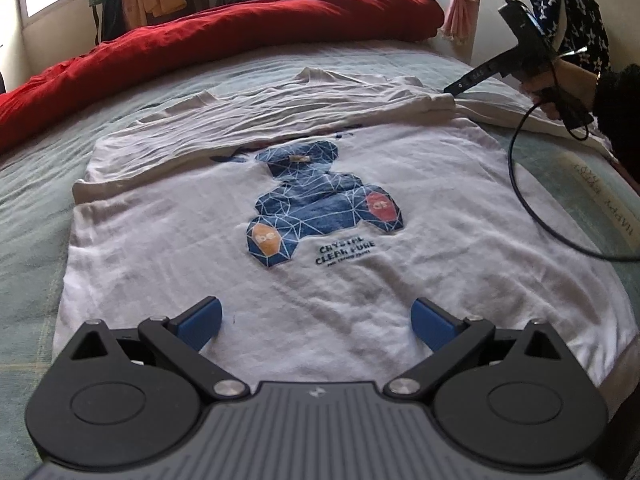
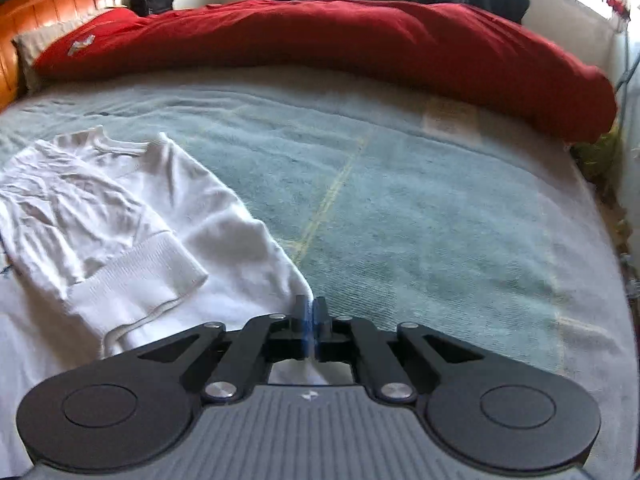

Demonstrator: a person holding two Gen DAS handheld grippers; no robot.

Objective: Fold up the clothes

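A white sweatshirt (image 1: 360,280) with a blue bear print (image 1: 320,204) lies flat on the bed; one sleeve is folded across its upper part. My left gripper (image 1: 316,324) is open, its blue pads above the lower hem area, holding nothing. My right gripper (image 2: 310,316) is shut on a pinch of the sweatshirt's edge (image 2: 256,256); the ribbed sleeve cuff (image 2: 136,276) lies to its left. The right gripper also shows in the left wrist view (image 1: 452,90), at the shirt's far right shoulder, held by a hand.
The bed has a pale green cover (image 2: 420,208). A rolled red duvet (image 2: 360,40) lies along the far side. A black cable (image 1: 520,200) trails from the right gripper over the shirt's right side. Hanging clothes and a window stand behind.
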